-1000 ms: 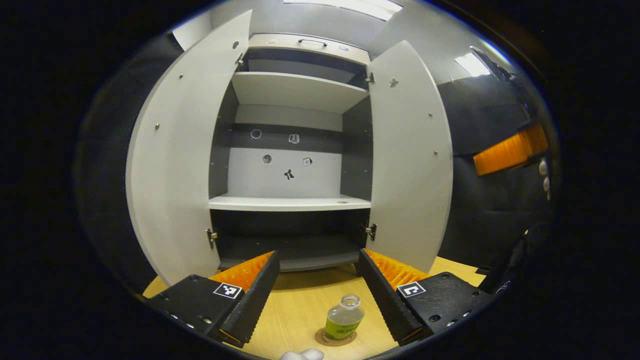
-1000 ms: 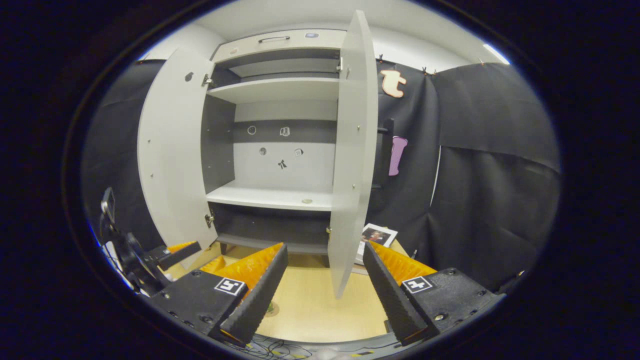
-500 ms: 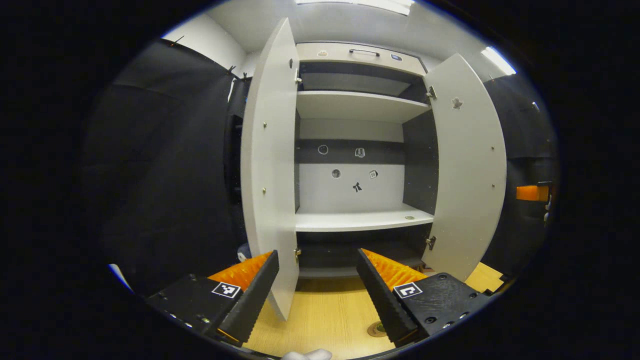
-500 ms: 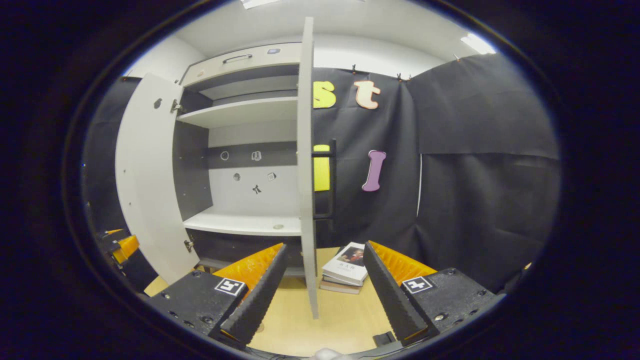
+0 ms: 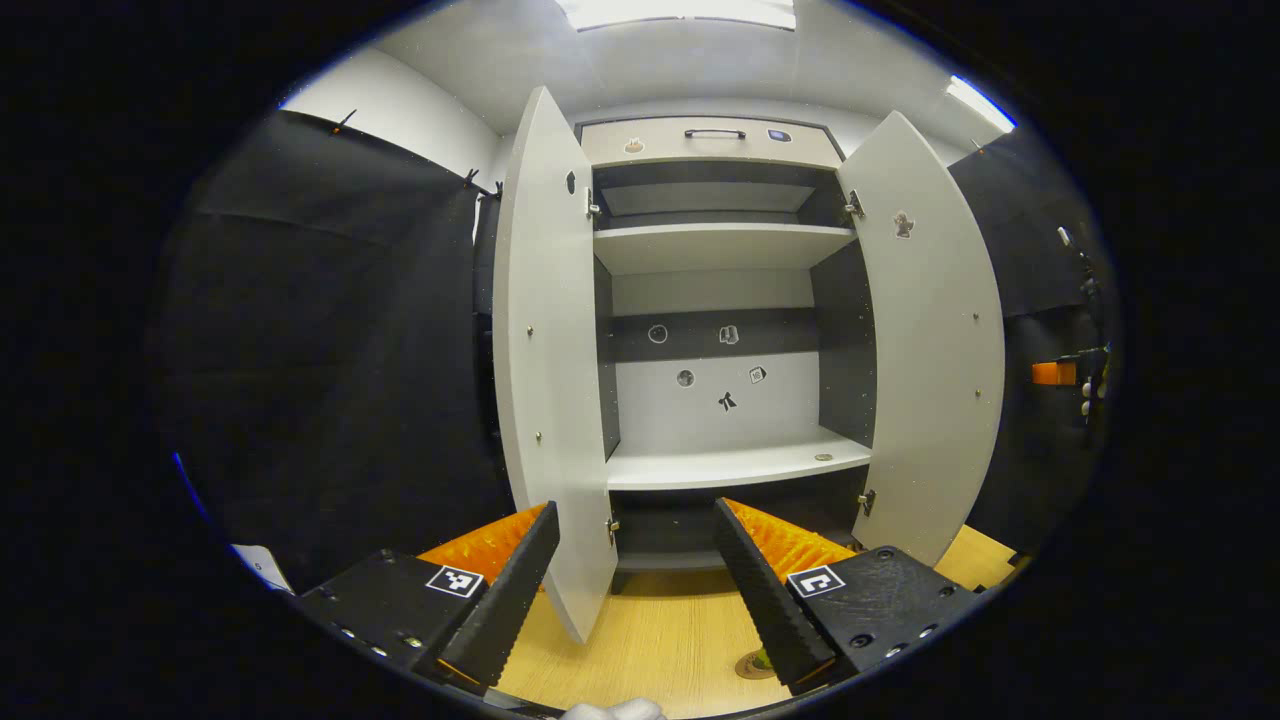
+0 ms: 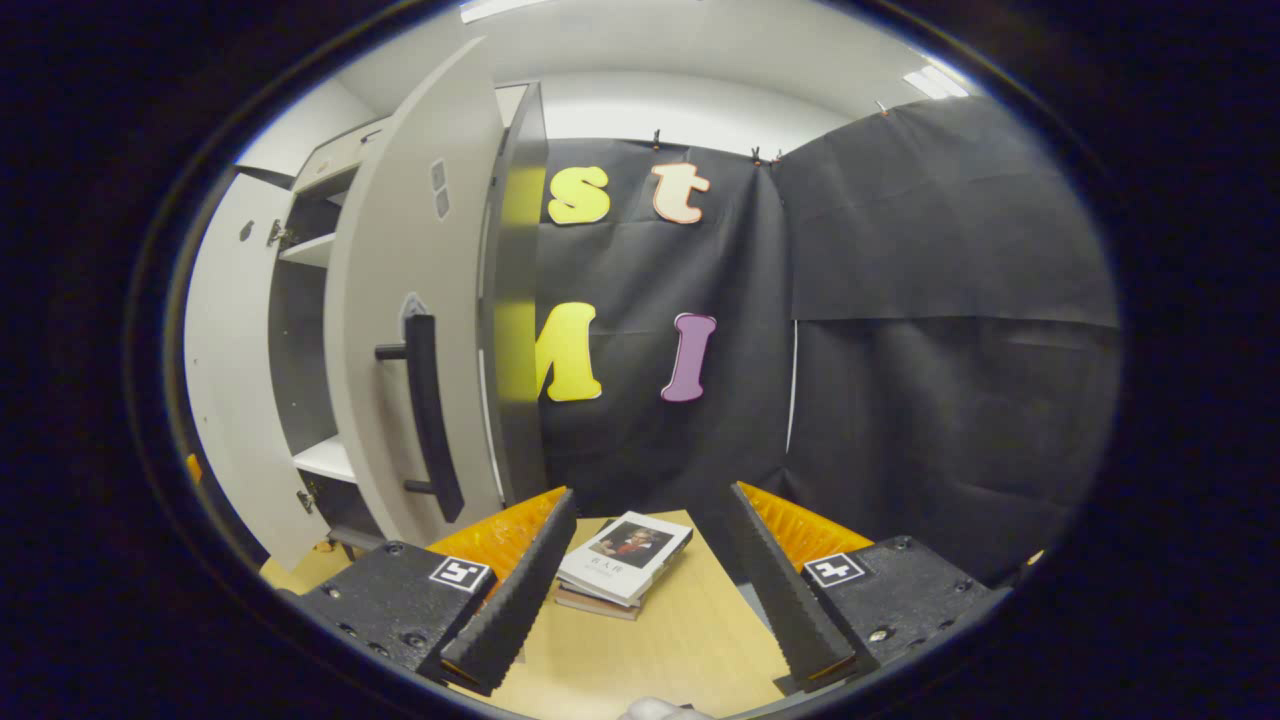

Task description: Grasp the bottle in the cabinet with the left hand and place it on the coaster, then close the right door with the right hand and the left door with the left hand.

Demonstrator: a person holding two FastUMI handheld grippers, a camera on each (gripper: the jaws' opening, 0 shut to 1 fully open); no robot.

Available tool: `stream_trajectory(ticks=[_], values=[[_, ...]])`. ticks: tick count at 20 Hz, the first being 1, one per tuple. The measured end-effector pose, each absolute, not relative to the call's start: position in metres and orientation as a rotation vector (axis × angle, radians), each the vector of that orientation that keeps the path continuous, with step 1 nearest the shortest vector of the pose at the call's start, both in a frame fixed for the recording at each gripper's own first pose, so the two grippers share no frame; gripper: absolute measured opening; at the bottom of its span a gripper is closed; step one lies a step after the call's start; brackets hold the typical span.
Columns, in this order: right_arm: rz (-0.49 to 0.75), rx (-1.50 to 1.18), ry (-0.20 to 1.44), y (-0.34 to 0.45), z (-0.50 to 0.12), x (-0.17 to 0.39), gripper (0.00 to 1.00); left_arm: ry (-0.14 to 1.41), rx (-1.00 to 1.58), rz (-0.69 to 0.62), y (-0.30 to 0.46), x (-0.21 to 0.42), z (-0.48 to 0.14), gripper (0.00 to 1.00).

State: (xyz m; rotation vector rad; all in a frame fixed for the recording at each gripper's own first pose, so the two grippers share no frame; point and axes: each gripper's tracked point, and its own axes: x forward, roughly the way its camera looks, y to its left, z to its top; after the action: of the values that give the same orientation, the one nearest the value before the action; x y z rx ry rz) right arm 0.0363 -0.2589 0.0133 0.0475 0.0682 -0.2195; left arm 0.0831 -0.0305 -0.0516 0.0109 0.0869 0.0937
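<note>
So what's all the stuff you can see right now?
cabinet: one, white and dark grey, at the back of the table, shelves bare
doors: two, white, both open; left door, right door
handle: one, black, on the right door's outer face
table: one, light wood
coaster: one, brown, on the table, mostly hidden behind a finger
books: small stack, white cover on top, on the table right of the cabinet
left gripper: one, open, holds nothing
right gripper: one, open, holds nothing
</note>
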Motion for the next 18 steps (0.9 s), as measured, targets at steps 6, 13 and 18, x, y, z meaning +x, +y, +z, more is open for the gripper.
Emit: stream_trajectory(ticks=[6, 13, 18], values=[[-0.046, 0.066, 0.039, -0.241, 0.031, 0.080, 0.96, 0.078, 0.034, 0.162, -0.060, 0.073, -0.045, 0.96], [0.173, 0.069, 0.007, -0.190, 0.047, 0.106, 0.95, 0.120, 0.045, 0.226, -0.084, 0.049, -0.052, 0.96], [0.181, 0.057, 0.022, -0.182, 0.047, 0.108, 0.94, 0.108, 0.034, 0.229, -0.083, 0.046, -0.049, 0.96]])
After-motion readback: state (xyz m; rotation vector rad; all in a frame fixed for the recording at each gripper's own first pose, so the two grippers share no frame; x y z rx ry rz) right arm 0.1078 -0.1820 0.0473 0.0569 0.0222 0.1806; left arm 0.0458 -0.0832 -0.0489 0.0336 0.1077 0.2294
